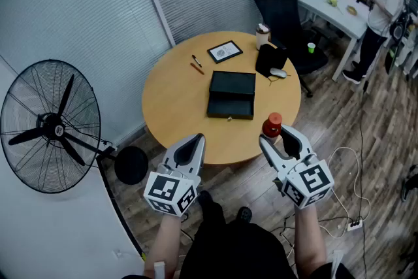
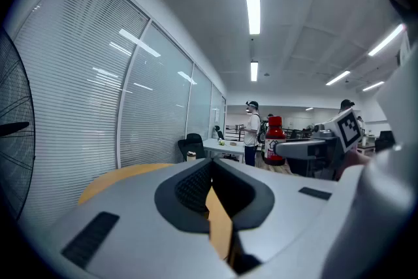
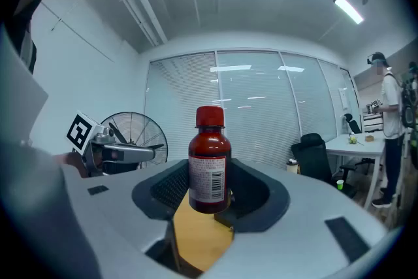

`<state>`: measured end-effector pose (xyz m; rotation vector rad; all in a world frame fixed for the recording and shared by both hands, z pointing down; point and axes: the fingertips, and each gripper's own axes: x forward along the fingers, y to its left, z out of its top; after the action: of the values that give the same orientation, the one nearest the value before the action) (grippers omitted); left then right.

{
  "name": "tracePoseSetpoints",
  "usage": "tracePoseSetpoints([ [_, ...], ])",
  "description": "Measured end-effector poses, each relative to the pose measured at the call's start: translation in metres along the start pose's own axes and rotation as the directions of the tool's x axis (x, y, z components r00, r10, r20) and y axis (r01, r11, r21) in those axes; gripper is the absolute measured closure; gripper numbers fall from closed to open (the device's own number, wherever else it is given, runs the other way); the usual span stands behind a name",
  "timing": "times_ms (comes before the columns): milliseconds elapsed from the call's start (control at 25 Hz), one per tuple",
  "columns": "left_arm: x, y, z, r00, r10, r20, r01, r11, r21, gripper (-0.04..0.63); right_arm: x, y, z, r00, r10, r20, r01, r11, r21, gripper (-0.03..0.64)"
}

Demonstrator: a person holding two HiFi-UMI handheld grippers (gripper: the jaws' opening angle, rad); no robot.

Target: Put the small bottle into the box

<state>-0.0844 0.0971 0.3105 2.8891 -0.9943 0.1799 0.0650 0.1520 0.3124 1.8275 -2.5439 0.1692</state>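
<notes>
In the head view, we are holding the small bottle (image 1: 272, 124) upright in the right gripper (image 1: 278, 135), over the near edge of the round table (image 1: 170, 101). The black box (image 1: 231, 95) is lying mid-table, well apart, so the carry is probably yet to come. The left gripper (image 1: 194, 140) is hanging alongside, likely to leave the way clear. In the left gripper view, its jaws are resting together on nothing. In the right gripper view, the jaws are clamping the bottle's lower body, leaving its red cap (image 3: 210, 116) free.
</notes>
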Motion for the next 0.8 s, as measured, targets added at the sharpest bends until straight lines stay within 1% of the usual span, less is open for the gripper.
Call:
tracePoseSetpoints([
  [360, -0.010, -0.008, 0.000, 1.000, 0.002, -0.001, -0.002, 1.000, 0.003, 0.598, -0.014, 0.004, 0.004, 1.000, -0.025, 0.013, 0.025, 1.000, -0.014, 0.408],
  [560, -0.013, -0.013, -0.005, 1.000, 0.010, 0.000, -0.010, 1.000, -0.006, 0.598, -0.026, 0.004, 0.004, 0.999, -0.016, 0.037, 0.016, 1.000, -0.003, 0.408],
  [800, -0.012, -0.013, -0.013, 1.000, 0.017, -0.014, -0.017, 1.000, -0.020, 0.598, -0.030, -0.001, -0.004, 1.000, -0.019, 0.019, 0.020, 1.000, -0.006, 0.410],
])
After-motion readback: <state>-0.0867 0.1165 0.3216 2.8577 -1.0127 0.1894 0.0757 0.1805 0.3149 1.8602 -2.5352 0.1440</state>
